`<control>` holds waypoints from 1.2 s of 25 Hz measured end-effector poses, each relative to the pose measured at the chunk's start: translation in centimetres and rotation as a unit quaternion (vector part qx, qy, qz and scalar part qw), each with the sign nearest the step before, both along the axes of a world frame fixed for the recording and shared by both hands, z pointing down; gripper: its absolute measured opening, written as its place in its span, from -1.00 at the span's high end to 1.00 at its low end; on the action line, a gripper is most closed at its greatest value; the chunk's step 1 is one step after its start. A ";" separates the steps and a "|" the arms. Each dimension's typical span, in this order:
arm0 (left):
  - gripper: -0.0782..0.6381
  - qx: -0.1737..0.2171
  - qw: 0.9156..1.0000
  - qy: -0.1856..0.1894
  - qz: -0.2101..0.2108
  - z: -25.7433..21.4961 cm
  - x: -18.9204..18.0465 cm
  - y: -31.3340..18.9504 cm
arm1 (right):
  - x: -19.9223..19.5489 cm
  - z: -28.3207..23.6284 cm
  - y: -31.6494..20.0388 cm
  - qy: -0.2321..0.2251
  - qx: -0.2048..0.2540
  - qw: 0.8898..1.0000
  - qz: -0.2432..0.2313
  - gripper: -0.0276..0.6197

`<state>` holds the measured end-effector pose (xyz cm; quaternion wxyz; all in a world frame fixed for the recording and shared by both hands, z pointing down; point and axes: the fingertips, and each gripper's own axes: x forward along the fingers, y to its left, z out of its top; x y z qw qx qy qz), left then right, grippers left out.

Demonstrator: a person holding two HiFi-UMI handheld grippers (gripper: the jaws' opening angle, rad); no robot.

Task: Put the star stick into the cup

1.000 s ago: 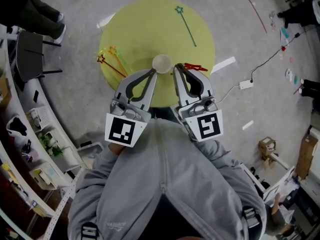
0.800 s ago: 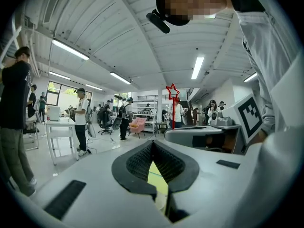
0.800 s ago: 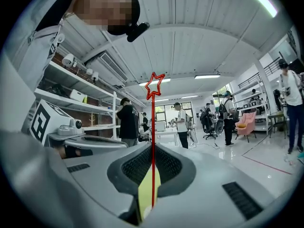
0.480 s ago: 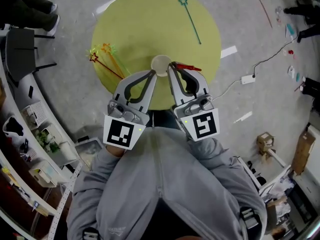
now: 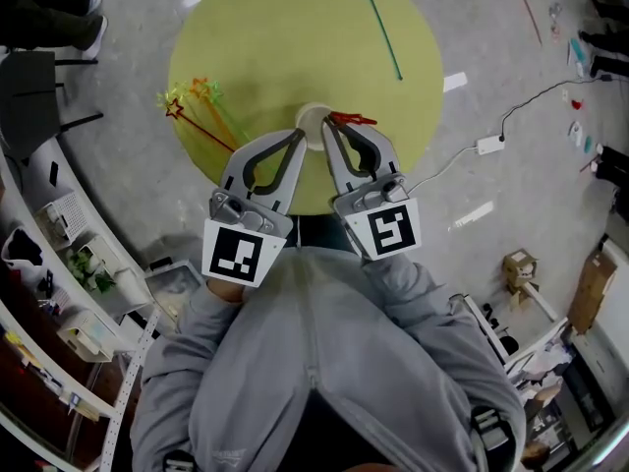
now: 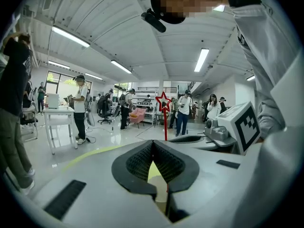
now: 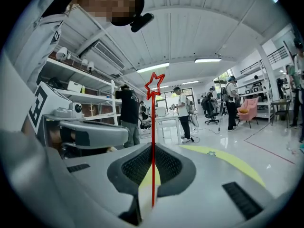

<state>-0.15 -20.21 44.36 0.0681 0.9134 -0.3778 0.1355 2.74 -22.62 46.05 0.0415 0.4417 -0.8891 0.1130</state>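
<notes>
Jaws of the right gripper (image 7: 152, 148) are clamped on the thin shaft of the star stick (image 7: 153, 122), star end up, beside the cup (image 5: 313, 116) on the tabletop (image 5: 295, 37). The left gripper (image 6: 153, 142) jaws are together and empty, tips by the cup. Likely failures: the shaft pivots in the grip and misses the small mouth, or a nudge topples the light cup.

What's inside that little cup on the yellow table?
The visible part of the cup looks empty. The left gripper and right gripper cover its near side. The red star stick, in the right one, shows beside it.
</notes>
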 end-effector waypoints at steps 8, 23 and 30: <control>0.74 -0.013 1.000 0.000 -0.005 0.8 -0.1 0.0 | -0.2 2.1 -0.3 0.002 -0.018 1.000 0.000 0.79; 0.74 -0.019 1.000 -0.001 0.001 1.7 0.0 1.1 | -0.9 4.4 0.0 0.013 -0.052 0.999 -0.001 0.79; 0.74 -0.020 1.000 0.001 0.001 1.7 -0.1 1.5 | -1.1 5.6 0.0 0.021 -0.075 0.997 0.000 0.79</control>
